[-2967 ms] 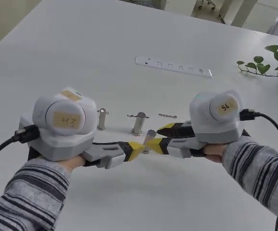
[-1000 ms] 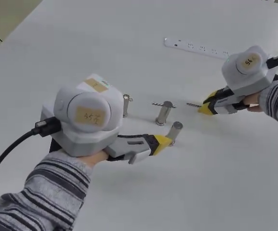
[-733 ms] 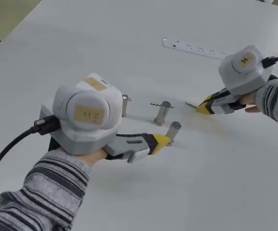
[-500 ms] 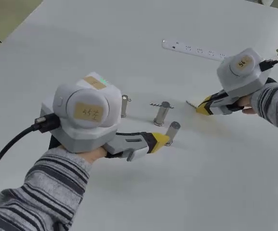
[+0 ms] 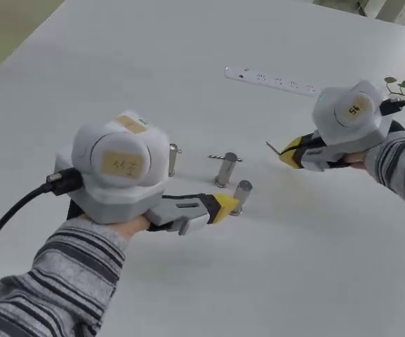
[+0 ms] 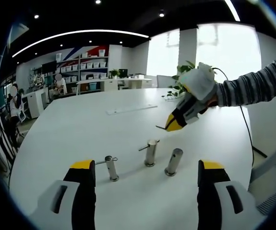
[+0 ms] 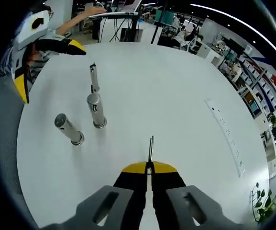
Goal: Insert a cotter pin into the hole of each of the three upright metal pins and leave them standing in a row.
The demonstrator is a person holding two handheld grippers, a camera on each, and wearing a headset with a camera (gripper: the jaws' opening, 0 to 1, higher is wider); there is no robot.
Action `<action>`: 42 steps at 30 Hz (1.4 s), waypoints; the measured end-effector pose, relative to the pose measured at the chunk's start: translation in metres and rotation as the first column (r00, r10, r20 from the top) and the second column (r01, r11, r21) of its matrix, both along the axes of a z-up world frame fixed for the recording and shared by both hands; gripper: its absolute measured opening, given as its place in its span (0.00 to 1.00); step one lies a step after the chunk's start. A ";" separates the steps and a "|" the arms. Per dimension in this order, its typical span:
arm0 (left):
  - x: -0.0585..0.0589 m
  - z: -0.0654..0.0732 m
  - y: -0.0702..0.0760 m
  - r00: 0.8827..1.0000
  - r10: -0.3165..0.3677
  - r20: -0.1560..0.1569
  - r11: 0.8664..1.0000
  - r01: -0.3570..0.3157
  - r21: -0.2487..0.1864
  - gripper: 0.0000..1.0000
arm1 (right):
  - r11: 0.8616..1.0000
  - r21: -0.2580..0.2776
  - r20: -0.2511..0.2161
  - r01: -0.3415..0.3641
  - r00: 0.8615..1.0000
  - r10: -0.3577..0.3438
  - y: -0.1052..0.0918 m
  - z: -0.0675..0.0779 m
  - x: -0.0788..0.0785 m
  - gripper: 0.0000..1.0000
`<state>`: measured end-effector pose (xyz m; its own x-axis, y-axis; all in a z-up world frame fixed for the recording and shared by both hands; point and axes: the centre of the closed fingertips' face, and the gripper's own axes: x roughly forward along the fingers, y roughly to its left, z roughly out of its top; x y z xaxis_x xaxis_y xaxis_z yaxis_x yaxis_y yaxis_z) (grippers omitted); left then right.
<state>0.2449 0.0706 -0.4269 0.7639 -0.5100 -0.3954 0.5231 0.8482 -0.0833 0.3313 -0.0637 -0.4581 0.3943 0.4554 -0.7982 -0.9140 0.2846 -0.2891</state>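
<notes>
A cotter pin point(image 7: 150, 146) is pinched between the pressed-together jaws of the right gripper point(image 7: 149, 167), over the table point(image 5: 293, 274) and to the right of three upright metal pins point(image 6: 150, 152). Two of them carry crosswise pins. The nearest pin point(image 5: 241, 197) is bare, just beside the left gripper point(image 5: 223, 205), whose jaws are spread wide.

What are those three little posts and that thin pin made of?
The posts look like bare steel or similar: silvery grey, softly glinting. The thin pin in the right gripper seems darker metal wire, too small to be sure.
</notes>
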 end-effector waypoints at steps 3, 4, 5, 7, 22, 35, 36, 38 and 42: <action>0.000 0.003 -0.002 1.000 -0.004 0.011 1.000 0.004 -0.007 0.81 | 0.999 -0.006 0.030 -0.042 0.999 0.042 0.006 0.007 -0.010 0.00; 0.000 0.003 -0.002 1.000 -0.003 0.014 1.000 0.004 -0.009 0.80 | 0.998 -0.011 0.047 -0.064 0.997 0.064 0.009 0.011 -0.014 0.00; 0.000 0.004 -0.002 1.000 -0.005 0.016 1.000 0.005 -0.010 0.79 | 0.997 -0.013 0.057 -0.074 0.996 0.074 0.010 0.013 -0.016 0.00; 0.000 0.005 -0.002 1.000 -0.006 0.016 1.000 0.006 -0.019 0.77 | 0.995 -0.011 0.070 -0.097 0.993 0.097 0.016 0.017 -0.024 0.00; -0.008 0.010 -0.020 0.998 -0.068 -0.010 0.989 0.066 -0.134 0.54 | 0.954 -0.057 0.158 -0.295 0.941 0.300 0.047 0.030 -0.070 0.00; -0.014 0.009 -0.038 0.990 -0.125 -0.063 0.951 0.102 -0.290 0.38 | 0.917 -0.075 0.182 -0.393 0.898 0.400 0.062 0.028 -0.097 0.00; -0.014 0.010 -0.039 0.990 -0.129 -0.065 0.949 0.104 -0.298 0.36 | 0.915 -0.074 0.184 -0.398 0.896 0.404 0.063 0.029 -0.099 0.00; -0.015 0.010 -0.040 0.988 -0.133 -0.079 0.941 0.101 -0.323 0.33 | 0.910 -0.075 0.186 -0.408 0.891 0.415 0.065 0.029 -0.103 0.00; -0.017 0.013 -0.043 0.984 -0.152 -0.094 0.921 0.106 -0.376 0.21 | 0.902 -0.072 0.197 -0.426 0.880 0.431 0.069 0.032 -0.111 0.00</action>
<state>0.2274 0.0273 -0.4144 0.6405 -0.7279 -0.2446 0.5930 0.6712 -0.4448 0.2198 0.0057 -0.4260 0.3199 0.5976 -0.7352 -0.8654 -0.1316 -0.4835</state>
